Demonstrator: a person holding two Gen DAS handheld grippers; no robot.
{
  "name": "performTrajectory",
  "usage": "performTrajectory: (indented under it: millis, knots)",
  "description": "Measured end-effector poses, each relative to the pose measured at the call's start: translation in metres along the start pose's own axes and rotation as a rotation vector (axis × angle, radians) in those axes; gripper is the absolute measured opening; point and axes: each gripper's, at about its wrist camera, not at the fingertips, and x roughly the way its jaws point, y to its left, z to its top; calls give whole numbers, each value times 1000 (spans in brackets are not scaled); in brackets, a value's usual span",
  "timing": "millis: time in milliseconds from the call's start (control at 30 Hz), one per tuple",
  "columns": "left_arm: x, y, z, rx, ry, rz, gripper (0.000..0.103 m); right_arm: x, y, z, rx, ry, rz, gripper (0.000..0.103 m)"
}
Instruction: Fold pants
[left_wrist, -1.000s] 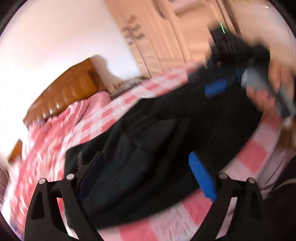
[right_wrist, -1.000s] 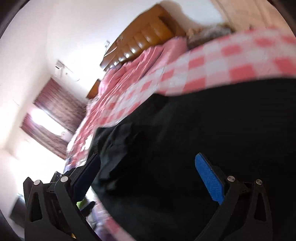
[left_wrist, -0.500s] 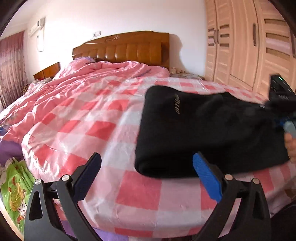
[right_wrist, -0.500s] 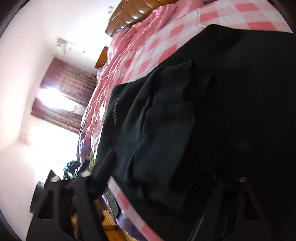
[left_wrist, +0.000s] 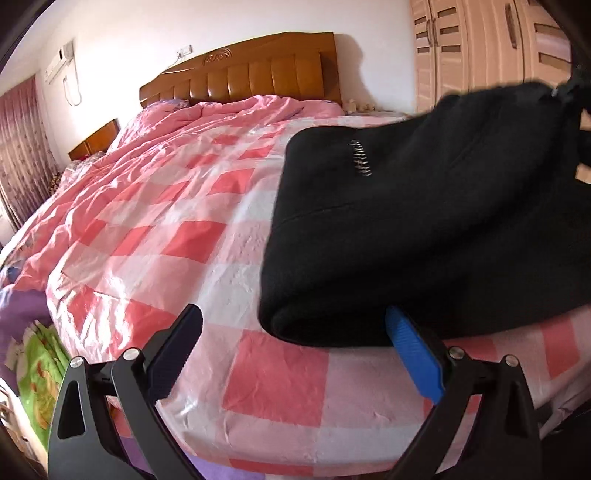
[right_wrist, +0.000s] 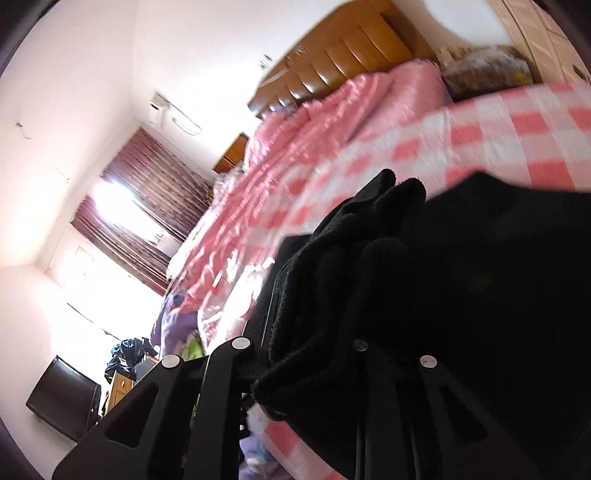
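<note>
Nearest in the left wrist view, the left claw is spread wide and holds nothing; its blue right finger sits just beside, perhaps touching, the near rolled edge of the black pants, while its dark left finger hangs over the checked cover. It looks parked at the bundle's near-left corner, probably ready to steady or pinch that edge.

The pants lie as a thick folded stack on the near right part of the bed, close to the near edge where both hands can reach. Their far right end rises off the cover, which suggests it is being lifted from that side, likely to carry one more fold over.

In the right wrist view, the right claw is buried in bunched black cloth. Its jaws seem pressed together on a thick wad of the pants, though the fingertips are hidden by the fabric.

Farther off, the rumpled pink quilt is heaped toward the wooden headboard, leaving the flat checked area free as a working surface. A pale wardrobe stands at far right.
</note>
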Motion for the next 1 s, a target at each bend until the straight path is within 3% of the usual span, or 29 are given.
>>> performTrajectory:
  millis: [133, 233, 333, 400, 767, 933, 967, 1000]
  knots:
    - [5, 19, 11, -101, -1, 106, 100, -18, 4, 0, -37, -40, -5, 20]
    - [8, 36, 14, -193, 9, 41, 100, -23, -14, -15, -76, -41, -84, 20]
    - [13, 28, 11, -160, 26, 38, 101, -9, -62, -41, -13, 24, -194, 20]
    - [14, 22, 9, -142, 25, 76, 101, -3, -83, -48, 50, 25, -158, 19]
    - [10, 18, 14, -117, 32, 96, 101, -17, -72, -38, 7, -31, -144, 19]
    - [12, 20, 11, -130, 39, 86, 101, -6, -95, -52, 44, -8, -167, 19]
    - [12, 19, 11, -121, 43, 84, 101, -7, -94, -52, 41, -8, -172, 20]
    - [12, 19, 11, -107, 48, 83, 101, -7, -92, -51, 39, -6, -184, 30]
